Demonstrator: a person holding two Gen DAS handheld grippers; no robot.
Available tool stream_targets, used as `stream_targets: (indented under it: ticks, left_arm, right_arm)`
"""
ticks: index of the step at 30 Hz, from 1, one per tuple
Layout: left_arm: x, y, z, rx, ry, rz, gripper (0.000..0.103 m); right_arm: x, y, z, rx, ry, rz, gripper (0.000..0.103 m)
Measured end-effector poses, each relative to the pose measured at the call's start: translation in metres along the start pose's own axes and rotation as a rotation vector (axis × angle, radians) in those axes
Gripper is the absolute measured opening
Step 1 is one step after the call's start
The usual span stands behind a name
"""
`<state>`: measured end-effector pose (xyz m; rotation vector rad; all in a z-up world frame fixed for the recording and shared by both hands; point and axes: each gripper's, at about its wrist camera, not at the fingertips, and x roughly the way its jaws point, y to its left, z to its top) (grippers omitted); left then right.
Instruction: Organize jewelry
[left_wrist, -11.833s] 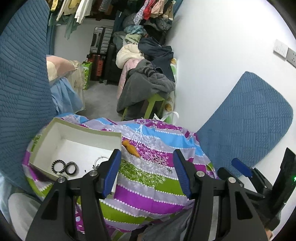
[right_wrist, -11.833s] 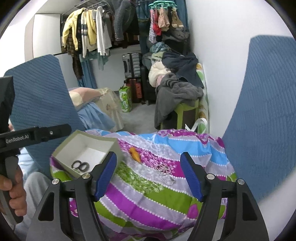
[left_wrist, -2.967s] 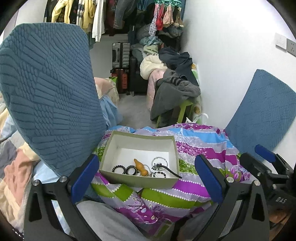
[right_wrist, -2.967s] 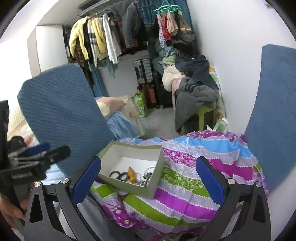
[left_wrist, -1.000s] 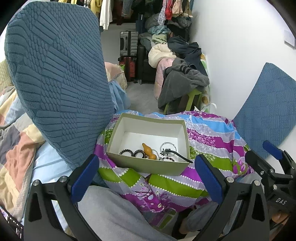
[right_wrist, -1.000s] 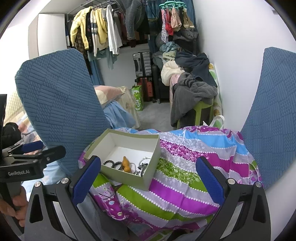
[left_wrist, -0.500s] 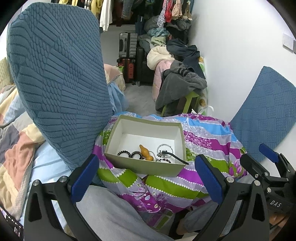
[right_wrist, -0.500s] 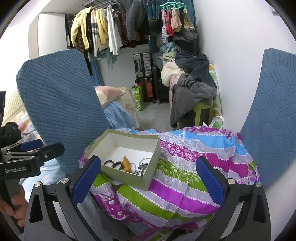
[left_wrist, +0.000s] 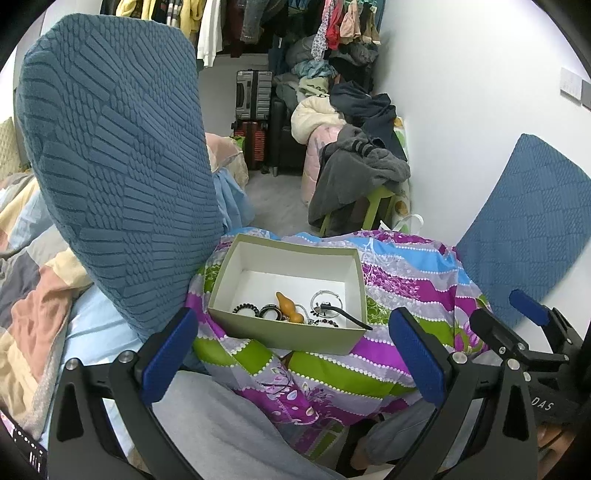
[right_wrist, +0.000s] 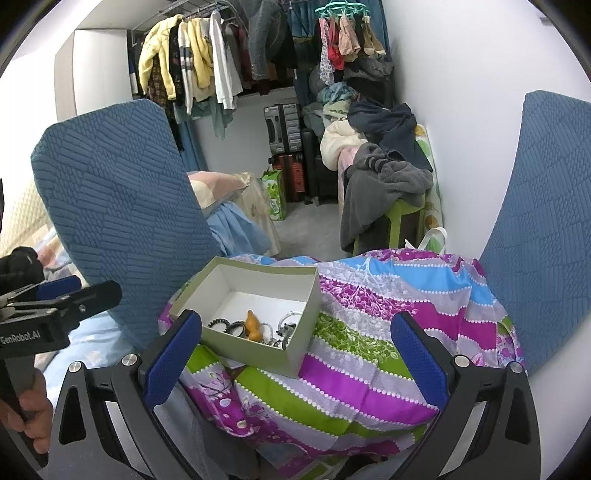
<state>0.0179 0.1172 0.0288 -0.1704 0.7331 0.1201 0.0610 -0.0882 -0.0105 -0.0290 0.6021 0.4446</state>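
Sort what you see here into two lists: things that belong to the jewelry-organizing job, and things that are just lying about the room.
Belongs to the job:
- box
- black hair ties
- orange piece
- silver bracelet
- left claw, open
- right claw, open

Just lying about:
- striped cloth
- blue cushions
- grey garment on green stool
- suitcases
- hanging clothes

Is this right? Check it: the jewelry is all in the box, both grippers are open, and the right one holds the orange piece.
Not quite. The right gripper holds nothing; the orange piece lies in the box with the rest of the jewelry, as the left wrist view shows. The left gripper is open too, as you said.
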Motion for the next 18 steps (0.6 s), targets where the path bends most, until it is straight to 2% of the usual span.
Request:
stream_targets:
  ticks: [8, 18]
  left_arm:
    - [0.0014, -0.0039, -0.0047, -0.011, 0.010, -0.014, 0.102]
    - [-0.0001, 0.0032, 0.0019, -0.020, -0.010, 0.008, 0.102]
  right_arm:
    - [-0.0004, -0.0011, 0.0000, 0.001, 0.008, -0.013, 0.103]
    - [-0.0010, -0.0041, 0.0000, 0.012, 0.008, -0.007, 0.103]
